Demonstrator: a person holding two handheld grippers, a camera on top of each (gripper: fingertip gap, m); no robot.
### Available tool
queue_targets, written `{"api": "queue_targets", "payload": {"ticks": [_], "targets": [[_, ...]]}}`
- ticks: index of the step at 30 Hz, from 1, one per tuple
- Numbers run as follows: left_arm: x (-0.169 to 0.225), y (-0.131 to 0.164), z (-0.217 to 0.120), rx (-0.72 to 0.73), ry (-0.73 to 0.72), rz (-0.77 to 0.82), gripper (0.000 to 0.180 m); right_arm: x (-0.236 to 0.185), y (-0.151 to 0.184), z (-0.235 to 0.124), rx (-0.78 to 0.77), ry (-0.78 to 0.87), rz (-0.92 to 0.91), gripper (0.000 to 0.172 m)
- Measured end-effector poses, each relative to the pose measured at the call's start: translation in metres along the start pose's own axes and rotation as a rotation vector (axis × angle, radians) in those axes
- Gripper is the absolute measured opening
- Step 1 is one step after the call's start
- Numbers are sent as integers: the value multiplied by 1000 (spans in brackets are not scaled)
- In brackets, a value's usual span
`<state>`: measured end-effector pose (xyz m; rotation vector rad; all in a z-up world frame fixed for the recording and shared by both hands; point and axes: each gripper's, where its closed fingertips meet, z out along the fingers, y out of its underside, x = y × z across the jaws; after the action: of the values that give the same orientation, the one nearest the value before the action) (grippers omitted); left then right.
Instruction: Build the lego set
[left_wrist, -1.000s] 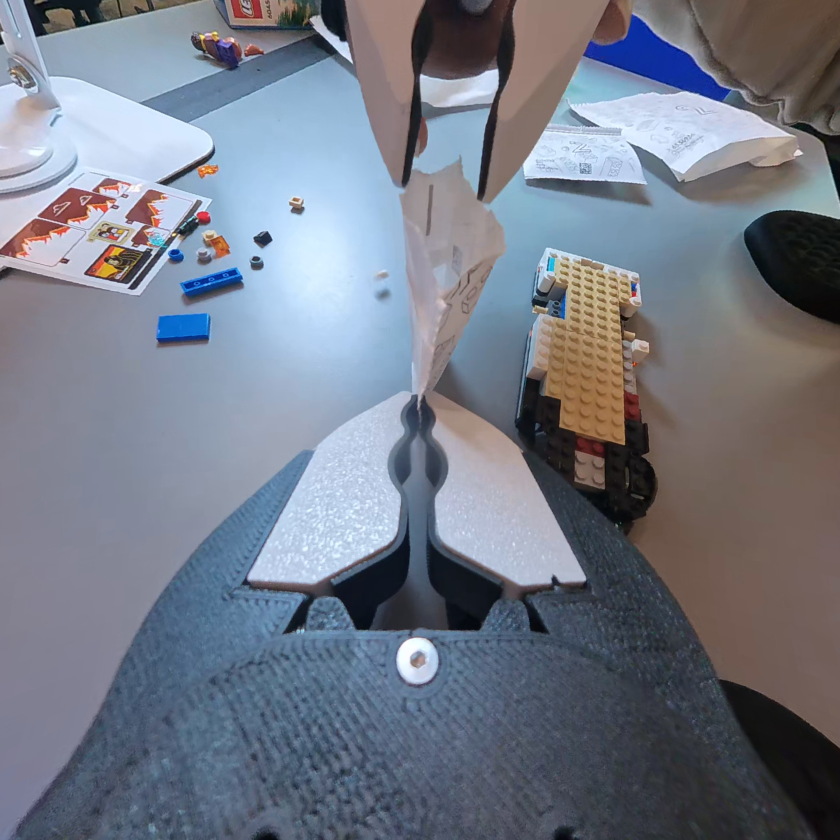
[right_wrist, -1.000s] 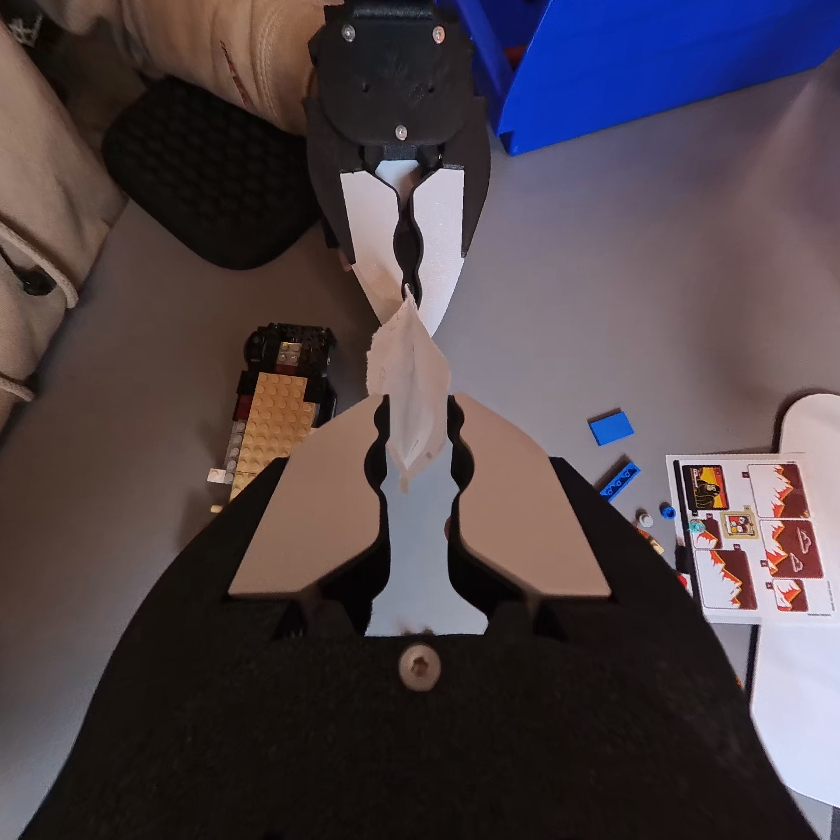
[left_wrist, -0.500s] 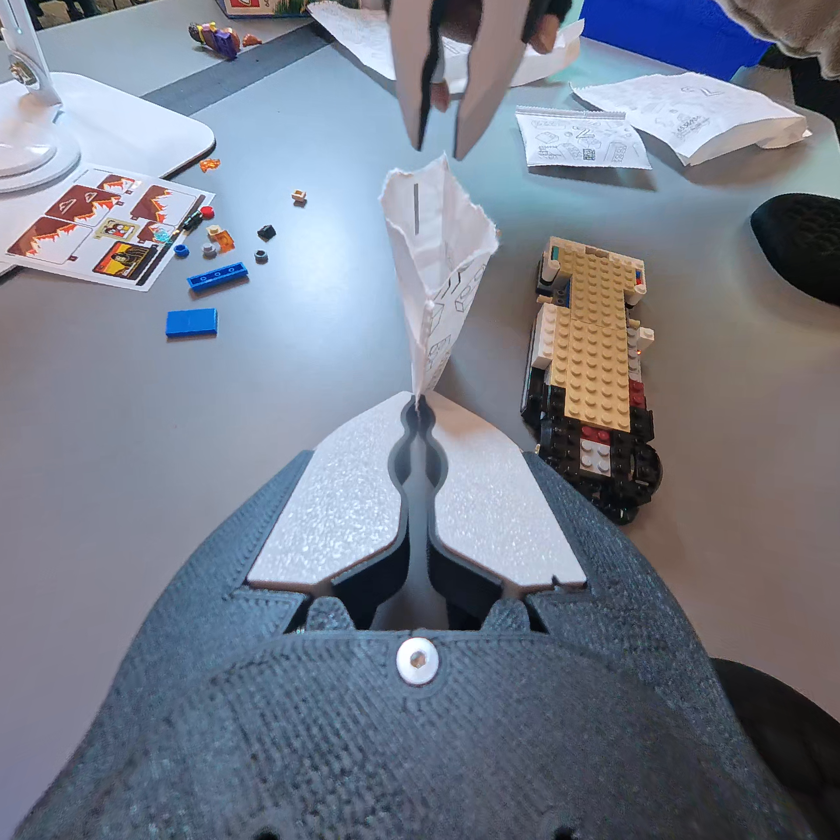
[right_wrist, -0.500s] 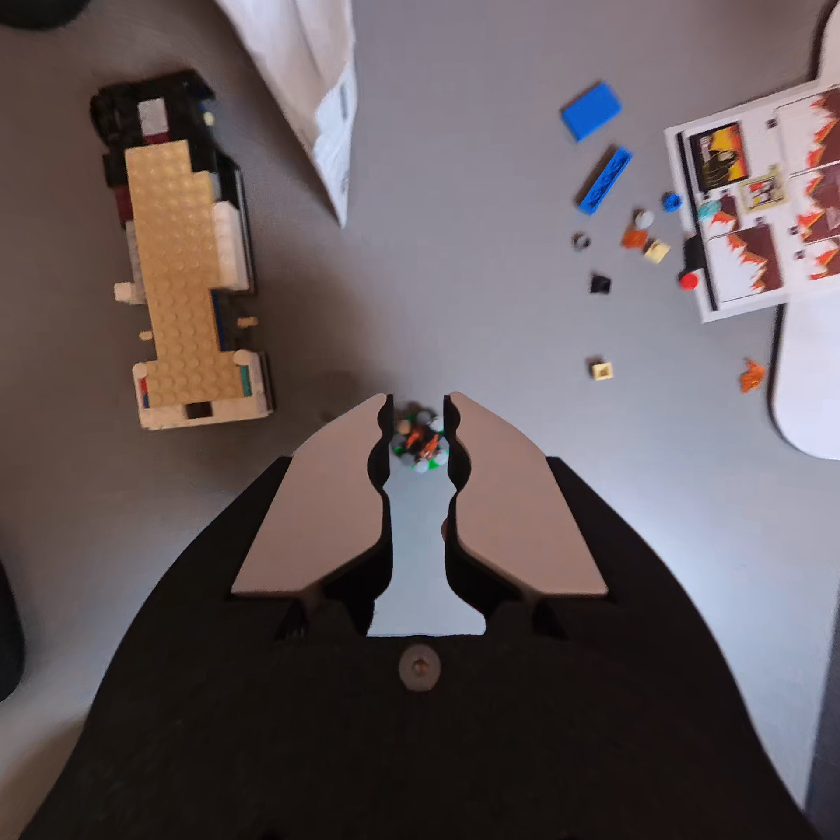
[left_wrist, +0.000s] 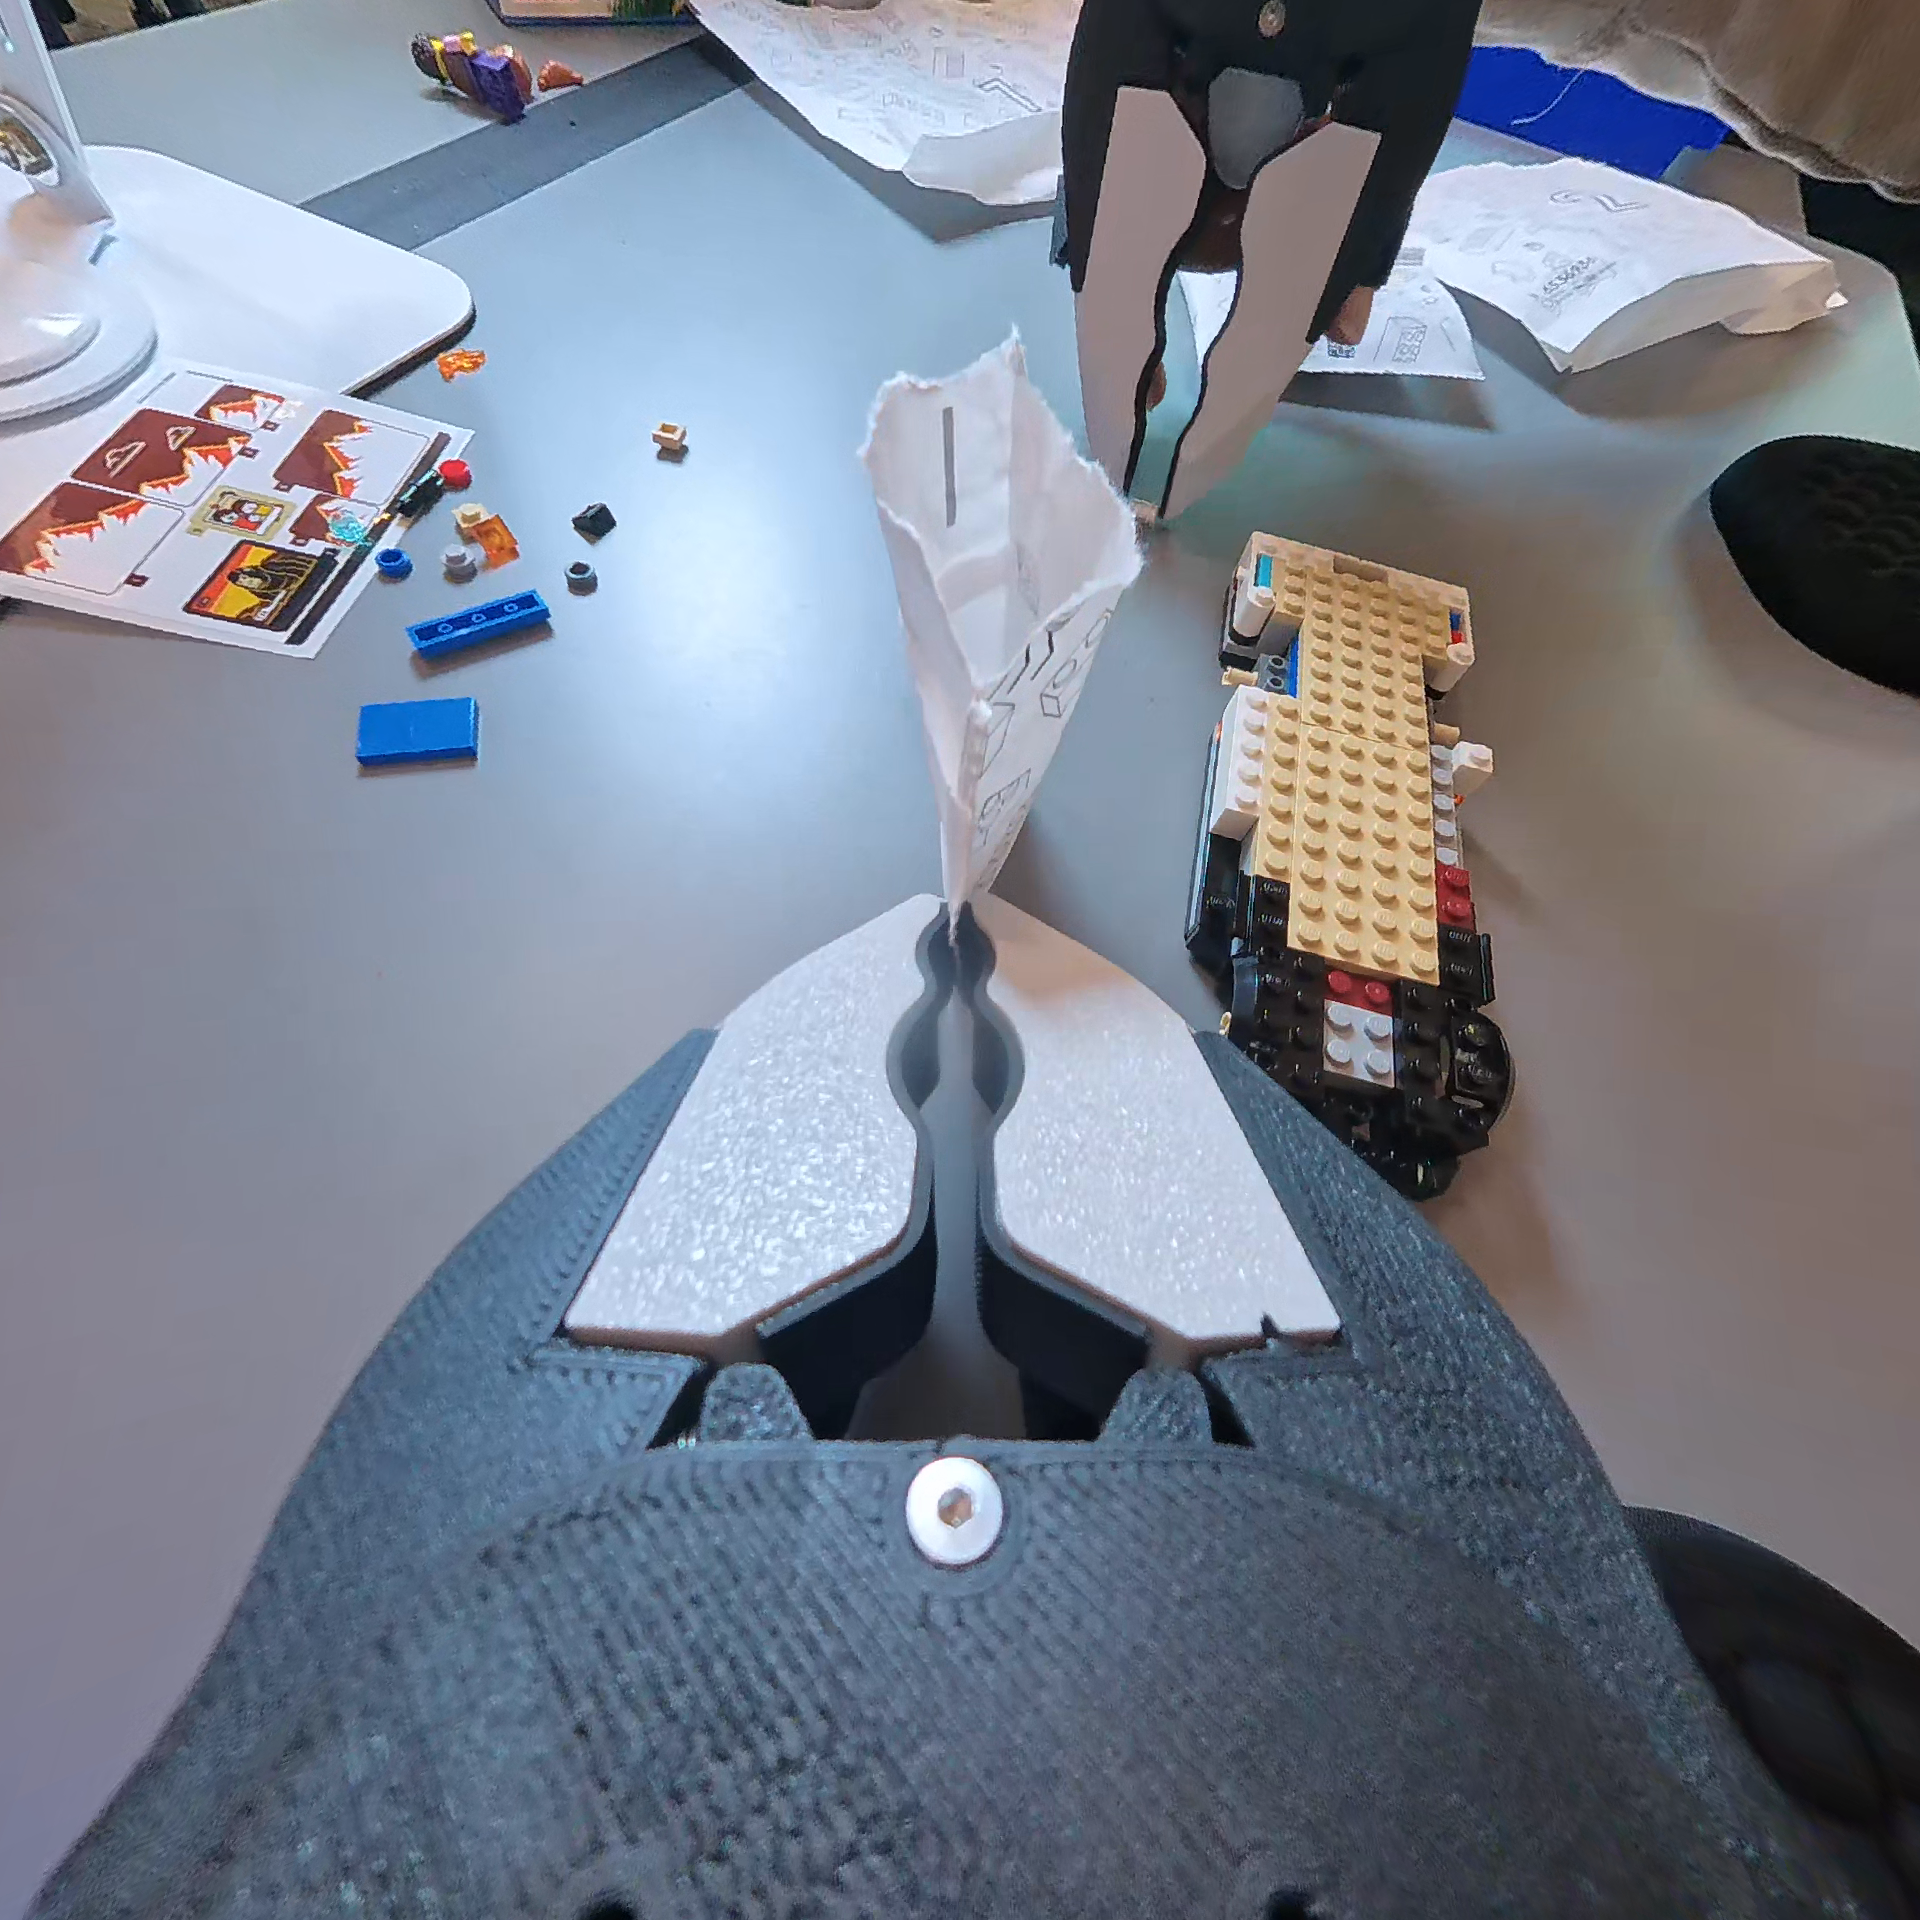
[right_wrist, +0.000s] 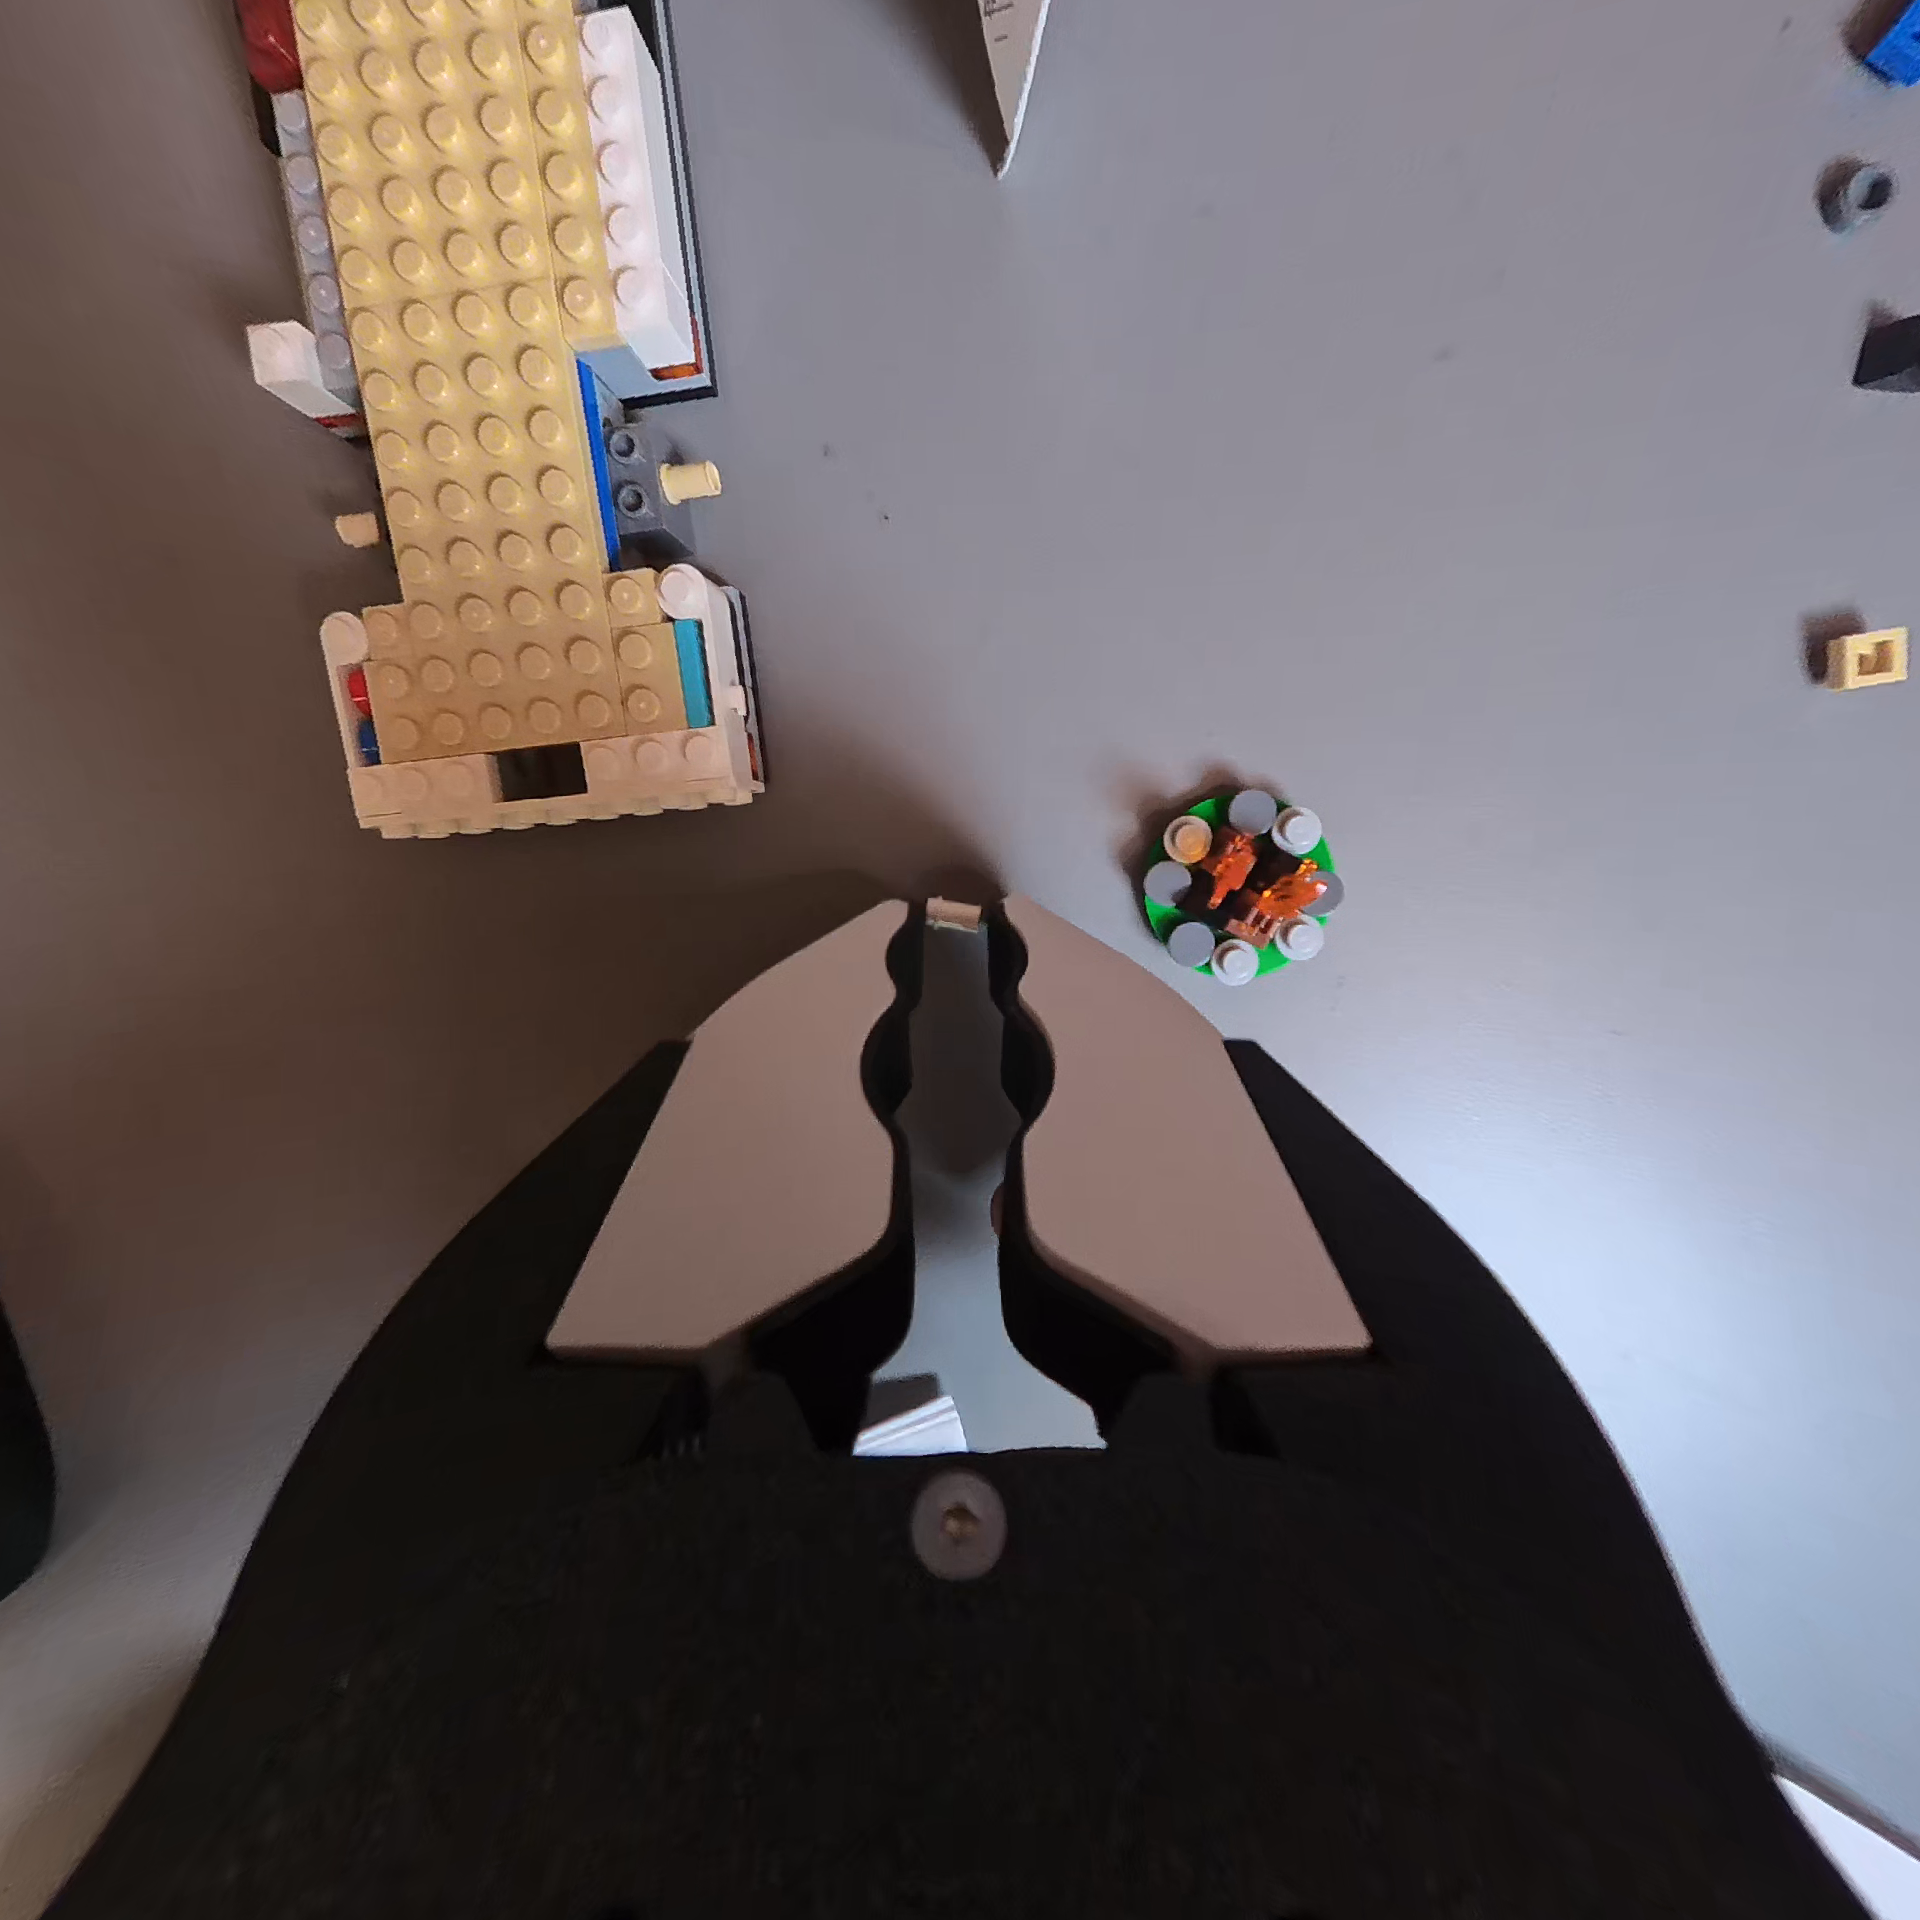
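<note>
1. Since the earlier frames, our right gripper (right_wrist: 954, 914) has left the torn white paper bag (left_wrist: 997, 582) and come down to the grey table (right_wrist: 1351, 468), its jaws narrowed.
2. Between its fingertips now sits a small pale brick piece (right_wrist: 954, 914); both tips appear to touch it, so we judge it pinched.
3. Just right of that piece stands a round green plate with grey studs and orange flames (right_wrist: 1238, 885); the tan-topped brick vehicle (right_wrist: 468, 416) lies to the far left.
4. Our left gripper (left_wrist: 958, 920) has not shifted: fingers pressed together on the bag's bottom corner, the open mouth pointing up.
5. Loose bricks and a sticker sheet (left_wrist: 208, 499) lie far left.
</note>
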<state>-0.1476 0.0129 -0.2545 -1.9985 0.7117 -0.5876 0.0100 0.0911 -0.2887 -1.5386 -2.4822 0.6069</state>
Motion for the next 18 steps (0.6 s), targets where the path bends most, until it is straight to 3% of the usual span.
{"api": "queue_targets", "payload": {"ticks": [10,18], "targets": [[3,0,1,-4,7,9,0,2,-11,-1,59,27,7,10],[6,0,3,-5,13,15,0,2,-139,-54,400,107,-179,10]]}}
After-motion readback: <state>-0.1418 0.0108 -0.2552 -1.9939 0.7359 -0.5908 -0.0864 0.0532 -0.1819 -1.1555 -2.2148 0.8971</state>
